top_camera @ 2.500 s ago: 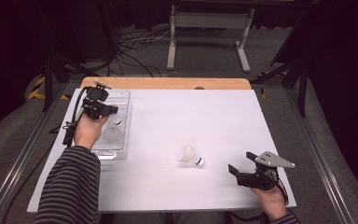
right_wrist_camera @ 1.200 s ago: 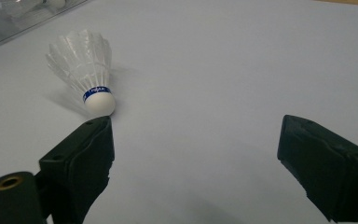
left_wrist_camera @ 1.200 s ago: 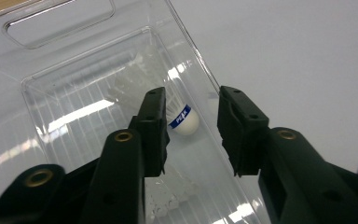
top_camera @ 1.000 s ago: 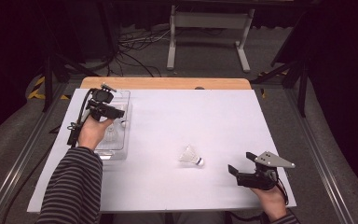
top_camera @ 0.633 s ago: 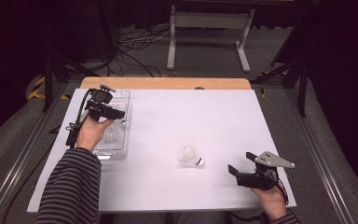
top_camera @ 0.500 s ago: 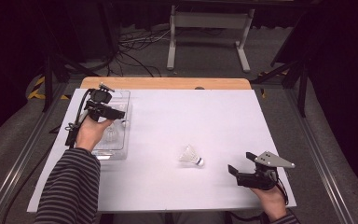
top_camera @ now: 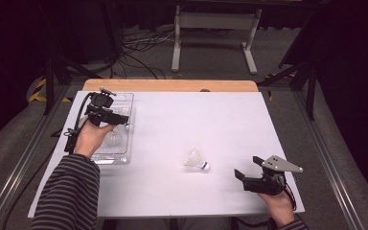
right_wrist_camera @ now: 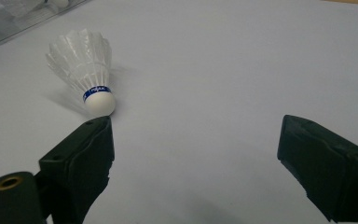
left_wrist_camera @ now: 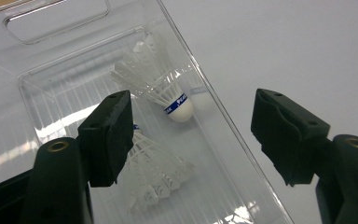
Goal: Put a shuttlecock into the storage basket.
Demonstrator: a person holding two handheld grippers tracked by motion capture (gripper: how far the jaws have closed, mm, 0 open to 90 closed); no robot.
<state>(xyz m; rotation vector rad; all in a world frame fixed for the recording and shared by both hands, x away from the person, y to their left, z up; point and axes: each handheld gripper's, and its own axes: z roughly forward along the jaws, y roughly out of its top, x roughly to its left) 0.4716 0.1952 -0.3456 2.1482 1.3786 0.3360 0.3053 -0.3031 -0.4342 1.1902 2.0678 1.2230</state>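
- Bench: white top with a wooden strip along the far edge.
- Clear plastic tray: on the bench's left side, near the far edge; a moulded handle slot shows at its end in the left gripper view.
- Shuttlecocks in tray: white feathered, at least two; one lies on its side with a blue band and white cork, another lies lower, partly hidden behind the left jaw.
- Loose shuttlecock: on its side on the bare bench, right of centre and toward the near edge, well apart from the tray; blue band, white cork.
- Left hand-held gripper: held by a hand with a striped sleeve, over the tray; jaws spread wide, released, nothing between them.
- Right hand-held gripper: near the bench's near right corner, grey three-cornered plate on top; jaws spread wide, released, nothing held. The loose shuttlecock's cork lies just beyond its left jaw tip, apart from it.
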